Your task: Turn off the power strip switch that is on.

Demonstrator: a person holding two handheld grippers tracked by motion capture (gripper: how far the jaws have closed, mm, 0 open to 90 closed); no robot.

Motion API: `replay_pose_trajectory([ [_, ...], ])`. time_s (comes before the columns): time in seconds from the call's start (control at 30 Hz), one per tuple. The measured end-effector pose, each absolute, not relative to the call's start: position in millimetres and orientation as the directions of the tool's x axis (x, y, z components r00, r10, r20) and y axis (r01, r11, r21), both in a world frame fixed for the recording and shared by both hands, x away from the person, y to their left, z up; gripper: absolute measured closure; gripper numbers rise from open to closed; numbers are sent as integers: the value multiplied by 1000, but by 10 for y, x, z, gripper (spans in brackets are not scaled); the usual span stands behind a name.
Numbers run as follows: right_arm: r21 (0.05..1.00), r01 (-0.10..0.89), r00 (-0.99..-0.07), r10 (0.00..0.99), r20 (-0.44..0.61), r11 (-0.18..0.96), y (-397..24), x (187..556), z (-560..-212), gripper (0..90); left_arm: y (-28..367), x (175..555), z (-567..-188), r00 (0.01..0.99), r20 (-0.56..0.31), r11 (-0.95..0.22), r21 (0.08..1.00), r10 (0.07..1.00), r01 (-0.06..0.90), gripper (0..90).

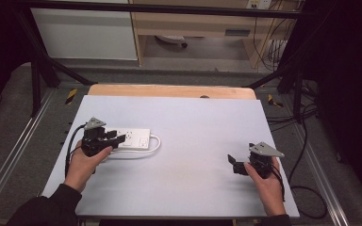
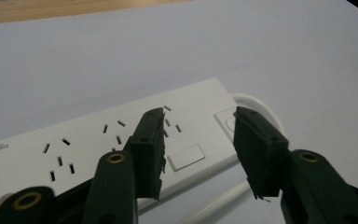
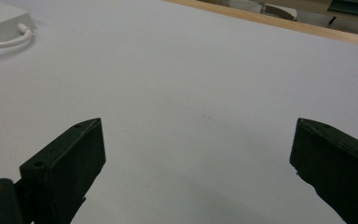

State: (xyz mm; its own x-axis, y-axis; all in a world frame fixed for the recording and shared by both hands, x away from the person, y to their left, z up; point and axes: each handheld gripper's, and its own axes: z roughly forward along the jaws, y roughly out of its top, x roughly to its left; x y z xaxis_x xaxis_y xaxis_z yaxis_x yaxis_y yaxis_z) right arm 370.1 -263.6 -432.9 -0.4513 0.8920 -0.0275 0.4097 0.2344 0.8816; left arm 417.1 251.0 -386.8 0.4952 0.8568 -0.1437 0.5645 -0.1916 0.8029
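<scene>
A white power strip (image 1: 133, 138) lies on the pale table sheet (image 1: 193, 141) at the left, its white cable (image 1: 154, 145) looping back under it. My left gripper (image 1: 114, 138) hovers over the strip's left end, jaws open; in the left gripper view the strip (image 2: 98, 140) with its sockets and switch (image 2: 186, 157) sits between and behind the black fingers (image 2: 149, 149). My right gripper (image 1: 233, 162) rests at the right side of the sheet, open wide with bare sheet between its fingers (image 3: 70, 163). The strip's end (image 3: 0, 21) and cable (image 3: 9, 41) show far off in the right gripper view.
The wooden tabletop edge (image 1: 169, 90) runs along the back of the sheet. Black frame bars (image 1: 37, 70) and loose cables (image 1: 292, 117) surround the table. Shelving (image 1: 193, 28) stands behind.
</scene>
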Motion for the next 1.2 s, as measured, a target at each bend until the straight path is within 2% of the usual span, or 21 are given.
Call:
replay_pose_trajectory([
  [0.33,882,411,-450,893,-24,231,-2639,3700,-4327,38,2451,4143,-3916,526,-130,-235,788,841,570,729],
  [0.77,883,411,-449,893,-22,229,-2640,3697,-4324,38,2449,4130,-3957,545,-142,-243,784,826,572,896],
  [1.2,887,406,-447,895,-16,219,-2649,3689,-4311,37,2448,4122,-3989,543,-128,-257,776,830,576,900],
])
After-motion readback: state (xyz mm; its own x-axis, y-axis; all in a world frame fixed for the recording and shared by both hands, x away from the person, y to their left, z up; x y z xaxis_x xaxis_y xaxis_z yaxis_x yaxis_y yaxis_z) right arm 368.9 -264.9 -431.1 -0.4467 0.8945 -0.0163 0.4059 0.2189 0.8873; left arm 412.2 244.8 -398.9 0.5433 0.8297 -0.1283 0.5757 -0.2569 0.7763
